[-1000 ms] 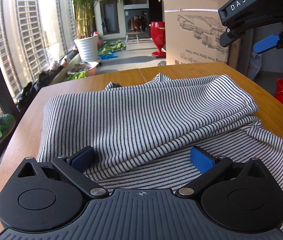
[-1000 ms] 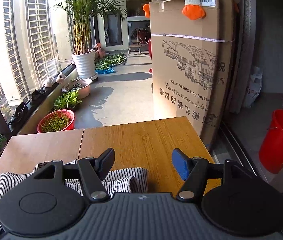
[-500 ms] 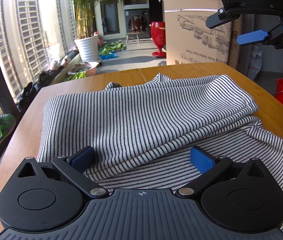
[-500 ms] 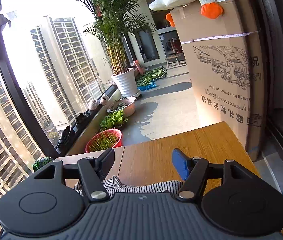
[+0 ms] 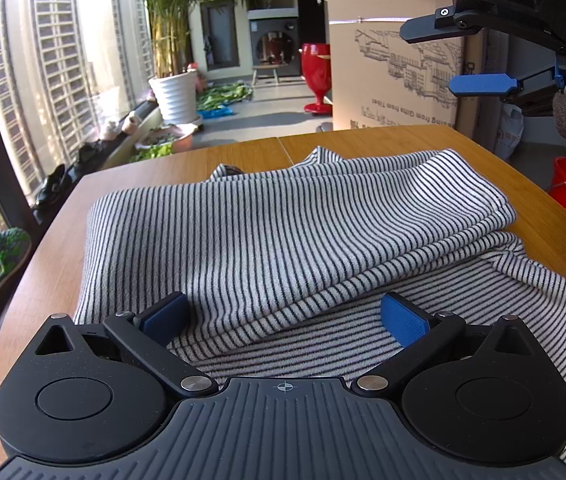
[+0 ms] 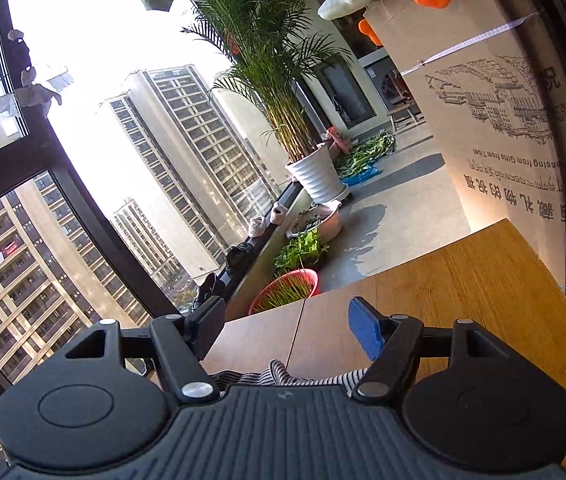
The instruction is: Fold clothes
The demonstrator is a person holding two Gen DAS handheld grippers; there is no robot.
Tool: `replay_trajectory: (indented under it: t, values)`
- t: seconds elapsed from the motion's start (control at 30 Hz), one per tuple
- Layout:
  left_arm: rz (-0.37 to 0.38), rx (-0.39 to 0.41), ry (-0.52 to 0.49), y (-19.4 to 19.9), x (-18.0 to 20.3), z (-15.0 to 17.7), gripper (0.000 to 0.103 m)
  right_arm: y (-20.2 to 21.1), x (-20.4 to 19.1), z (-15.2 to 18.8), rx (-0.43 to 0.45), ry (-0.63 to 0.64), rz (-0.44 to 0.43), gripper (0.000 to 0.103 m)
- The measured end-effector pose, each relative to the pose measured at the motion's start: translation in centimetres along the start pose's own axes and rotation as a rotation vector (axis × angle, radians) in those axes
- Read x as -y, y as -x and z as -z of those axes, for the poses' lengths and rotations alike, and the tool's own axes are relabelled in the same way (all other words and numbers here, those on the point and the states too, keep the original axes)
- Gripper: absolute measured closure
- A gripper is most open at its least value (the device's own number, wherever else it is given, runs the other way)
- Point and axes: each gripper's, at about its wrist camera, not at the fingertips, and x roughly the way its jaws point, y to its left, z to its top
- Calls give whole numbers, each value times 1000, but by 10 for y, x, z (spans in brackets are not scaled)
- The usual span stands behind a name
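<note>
Both grippers point(image 5: 283, 316) point(image 6: 287, 322) gape, seemingly clear of garment point(image 5: 283, 232).

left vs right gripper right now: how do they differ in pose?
The left gripper sits low, level over the striped garment, fabric between its fingers. The right gripper is raised off the table, tilted, and its fingers frame bare wood and floor, the garment only at its base. Both are open and hold nothing.
</note>
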Motion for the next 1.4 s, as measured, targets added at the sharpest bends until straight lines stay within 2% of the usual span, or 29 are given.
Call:
replay_trajectory:
  t: [0.03, 0.27, 0.37, 0.87, 1.07, 1.4]
  values:
    - [0, 0, 0, 0, 0, 0, 0, -2, 1, 1, -11, -7, 8, 34]
    - [0, 0, 0, 0, 0, 0, 0, 26, -25, 4, 11, 55, 221, 31]
    - [0, 0, 0, 0, 0, 0, 0, 34, -37, 5, 40, 59, 376, 31]
    - [5, -1, 1, -18, -15, -6, 0, 54, -94, 12, 98, 131, 621, 28]
    - [5, -1, 0, -18, -15, -6, 0, 59, -94, 13, 102, 85, 626, 28]
    - [8, -1, 0, -23, -19, -9, 0, 75, -111, 8, 134, 113, 663, 27]
